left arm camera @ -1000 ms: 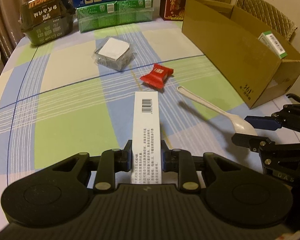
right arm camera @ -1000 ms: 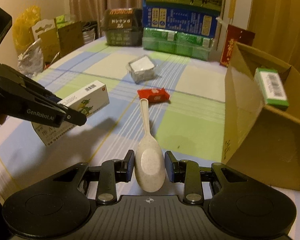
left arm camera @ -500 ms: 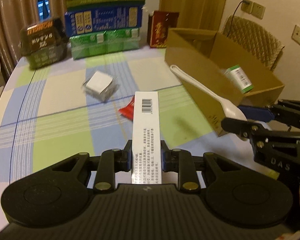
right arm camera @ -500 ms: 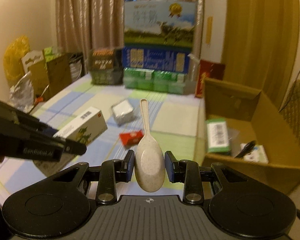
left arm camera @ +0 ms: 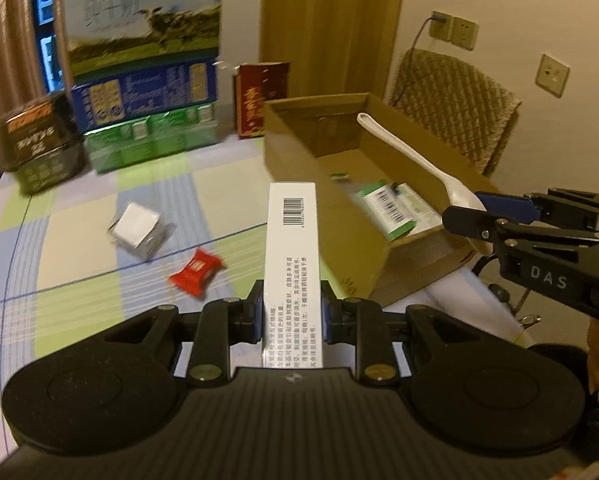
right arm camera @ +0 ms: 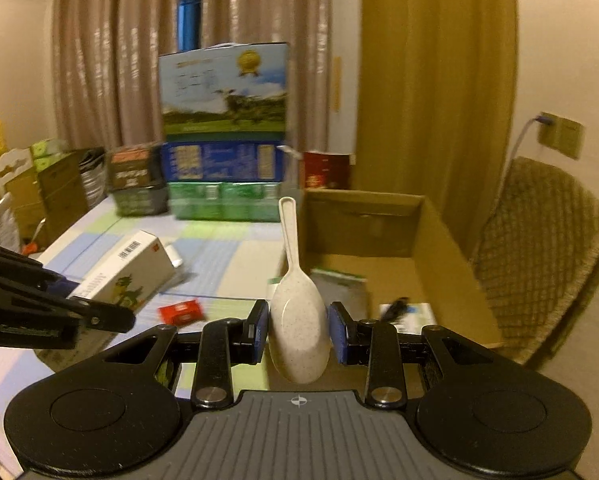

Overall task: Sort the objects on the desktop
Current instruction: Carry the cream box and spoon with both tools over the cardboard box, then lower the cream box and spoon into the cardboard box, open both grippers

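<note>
1. Right now the left tool (left arm camera: pixel 292 314) is clamped on a long white box (left arm camera: pixel 292 264). It holds the near end, so the far end with the bar code sticks out ahead.
2. Next, the right tool (right arm camera: pixel 298 332) is clamped on a pale spoon (right arm camera: pixel 297 312). It grips the wide bowl of the spoon, and the thin handle points forward.
3. Both things are up in the air, off the worktop (left arm camera: pixel 79 248). I think they are held this way so the long ends can go into the cardboard box (left arm camera: pixel 415 250) first.
4. The cardboard box is open on top and sits at the right side of the worktop. A green and white packet (left arm camera: pixel 395 210) already lies inside, with bare floor around it.
5. The spoon handle is over the box's near wall, so that edge could get bumped.
6. A red candy (left arm camera: pixel 197 270) and a small clear-wrapped pack (left arm camera: pixel 137 230) lie on the worktop, well apart from the tools. They probably go in later.
7. Big cartons (left arm camera: pixel 143 92) stand at the far edge, out of the way.
</note>
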Demonstrator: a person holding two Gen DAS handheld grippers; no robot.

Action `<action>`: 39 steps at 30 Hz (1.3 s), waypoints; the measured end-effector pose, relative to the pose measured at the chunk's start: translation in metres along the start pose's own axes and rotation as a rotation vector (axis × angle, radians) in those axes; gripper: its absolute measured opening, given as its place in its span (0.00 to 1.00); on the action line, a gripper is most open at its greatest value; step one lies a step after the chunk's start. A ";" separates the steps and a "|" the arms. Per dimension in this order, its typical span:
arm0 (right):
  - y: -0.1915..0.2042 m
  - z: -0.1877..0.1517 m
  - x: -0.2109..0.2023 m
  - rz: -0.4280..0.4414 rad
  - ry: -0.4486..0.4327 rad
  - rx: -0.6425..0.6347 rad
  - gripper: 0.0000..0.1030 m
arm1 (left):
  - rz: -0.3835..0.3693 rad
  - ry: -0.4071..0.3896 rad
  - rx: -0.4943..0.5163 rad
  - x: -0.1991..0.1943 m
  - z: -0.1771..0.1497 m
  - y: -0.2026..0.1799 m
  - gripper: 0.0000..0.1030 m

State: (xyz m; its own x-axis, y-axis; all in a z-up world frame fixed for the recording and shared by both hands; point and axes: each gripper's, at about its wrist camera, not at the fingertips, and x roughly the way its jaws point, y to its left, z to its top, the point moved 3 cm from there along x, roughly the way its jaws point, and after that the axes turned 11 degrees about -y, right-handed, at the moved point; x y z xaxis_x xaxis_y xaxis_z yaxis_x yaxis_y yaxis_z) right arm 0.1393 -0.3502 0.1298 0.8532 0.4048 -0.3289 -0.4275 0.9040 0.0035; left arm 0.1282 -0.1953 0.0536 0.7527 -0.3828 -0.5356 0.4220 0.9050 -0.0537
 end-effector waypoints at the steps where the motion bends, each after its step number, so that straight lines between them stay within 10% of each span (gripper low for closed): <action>1: -0.006 0.002 0.000 -0.011 -0.001 0.005 0.29 | -0.006 -0.003 0.005 0.001 0.003 -0.004 0.21; 39: -0.124 0.028 0.054 -0.125 0.037 0.064 0.29 | -0.175 0.009 -0.017 0.124 0.089 -0.105 0.21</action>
State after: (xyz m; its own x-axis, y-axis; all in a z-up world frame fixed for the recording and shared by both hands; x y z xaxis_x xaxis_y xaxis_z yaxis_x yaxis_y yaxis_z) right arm 0.2464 -0.4363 0.1382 0.8868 0.2838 -0.3647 -0.2974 0.9546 0.0197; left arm 0.2220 -0.3541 0.0677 0.6638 -0.5336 -0.5241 0.5378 0.8275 -0.1614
